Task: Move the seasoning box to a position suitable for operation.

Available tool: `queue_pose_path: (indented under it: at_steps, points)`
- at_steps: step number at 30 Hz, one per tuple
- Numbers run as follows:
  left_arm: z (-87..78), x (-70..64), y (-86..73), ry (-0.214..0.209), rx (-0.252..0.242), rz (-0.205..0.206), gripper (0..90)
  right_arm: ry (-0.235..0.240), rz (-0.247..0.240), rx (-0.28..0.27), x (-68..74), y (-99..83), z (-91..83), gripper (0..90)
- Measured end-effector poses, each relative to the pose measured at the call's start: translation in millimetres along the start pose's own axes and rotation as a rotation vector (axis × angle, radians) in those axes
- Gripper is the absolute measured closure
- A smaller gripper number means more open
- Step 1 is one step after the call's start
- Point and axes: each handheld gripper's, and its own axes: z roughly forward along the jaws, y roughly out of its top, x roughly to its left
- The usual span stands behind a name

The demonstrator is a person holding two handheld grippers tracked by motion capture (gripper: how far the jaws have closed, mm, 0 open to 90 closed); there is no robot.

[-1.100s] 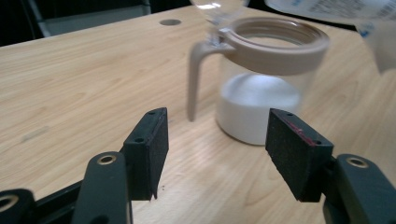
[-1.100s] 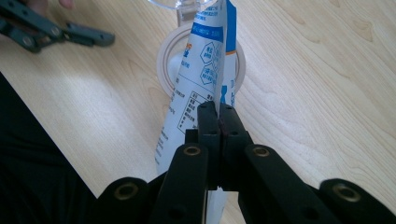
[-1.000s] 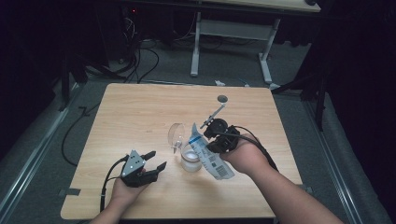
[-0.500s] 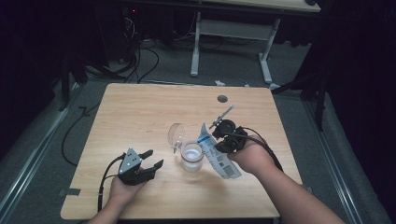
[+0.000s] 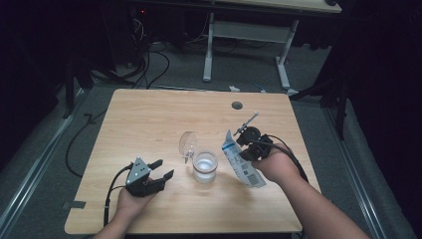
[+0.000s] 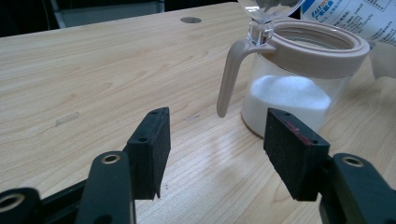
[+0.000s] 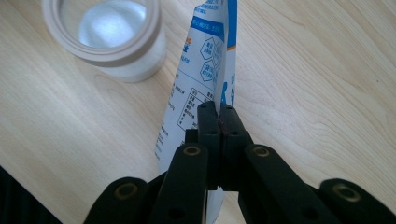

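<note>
A clear glass jar (image 5: 205, 168) with a beige rim and handle stands mid-table, half full of white powder (image 6: 287, 95), its round clear lid (image 5: 187, 144) tipped up open. My right gripper (image 5: 244, 152) is shut on a white and blue printed pouch (image 5: 242, 165), held up off the table just right of the jar (image 7: 112, 35); the pouch (image 7: 201, 84) is pinched flat between the jaws (image 7: 218, 116). My left gripper (image 5: 163, 169) rests open on the table left of the jar, its pads (image 6: 152, 144) empty and aimed at the jar's handle (image 6: 231, 74).
The wooden table (image 5: 149, 119) has a small round cable hole (image 5: 237, 105) near its far edge. Beyond it stand a grey desk frame (image 5: 244, 45) and loose cables (image 5: 149, 55) on the floor. A cable (image 5: 113, 191) trails from my left gripper.
My right gripper has drawn the pouch back to the right, away from above the jar, and turned it more upright. The left gripper has stayed put.
</note>
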Motion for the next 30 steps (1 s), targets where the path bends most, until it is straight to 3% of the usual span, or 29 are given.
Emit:
queue_pose_path:
  at_steps: [6, 19, 30]
  points:
    - [1.2, 1.0, -1.4, -0.004, 0.006, -0.003, 41.7, -0.013, 0.022, 0.000, -13.9, -5.5, 3.4, 89.9]
    - [4.3, 0.2, -4.2, -0.024, 0.017, -0.016, 41.7, -0.037, 0.118, 0.031, -45.8, -21.1, 16.0, 89.9]
    - [5.8, -0.1, -5.5, -0.031, 0.027, -0.013, 41.5, -0.068, 0.154, -0.044, -53.6, -32.1, 16.2, 89.9]
